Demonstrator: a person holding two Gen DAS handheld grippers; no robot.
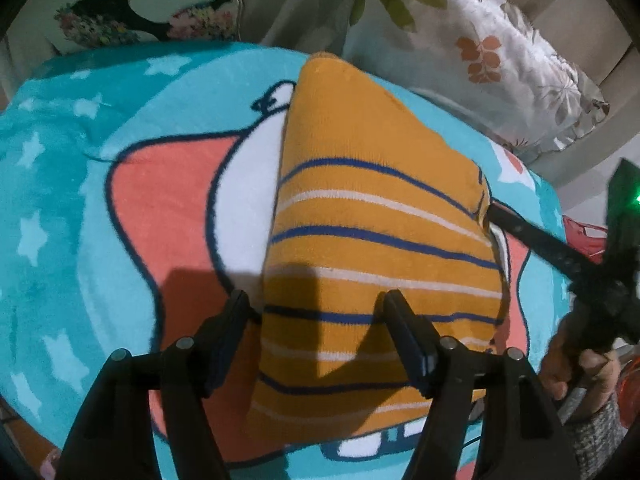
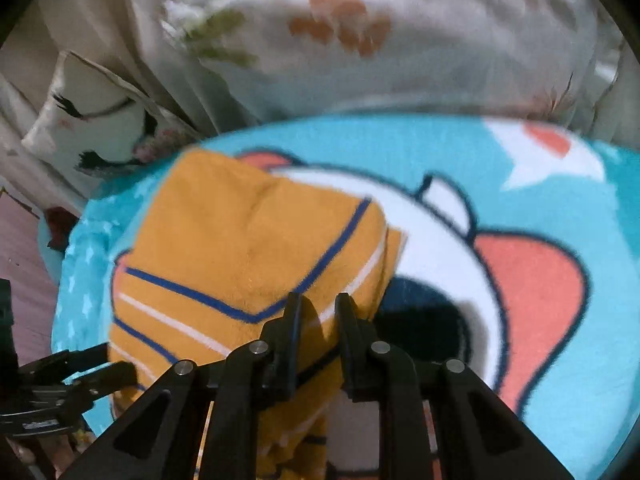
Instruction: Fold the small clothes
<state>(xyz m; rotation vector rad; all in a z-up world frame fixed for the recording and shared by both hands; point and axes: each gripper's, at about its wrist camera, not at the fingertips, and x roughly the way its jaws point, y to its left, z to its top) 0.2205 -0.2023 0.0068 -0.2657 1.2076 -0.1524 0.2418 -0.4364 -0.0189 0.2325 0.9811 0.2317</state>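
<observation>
A mustard-orange garment with blue and white stripes lies folded on a turquoise cartoon blanket. My left gripper is open, its fingers straddling the garment's near left edge without holding it. My right gripper is shut on the garment's right edge, with cloth pinched between the fingers. In the left wrist view the right gripper reaches the garment's far right corner. In the right wrist view the left gripper sits at the lower left.
A white floral pillow lies behind the blanket to the right. A cushion with a black bird pattern lies at the back left. The blanket's edges drop off at the sides.
</observation>
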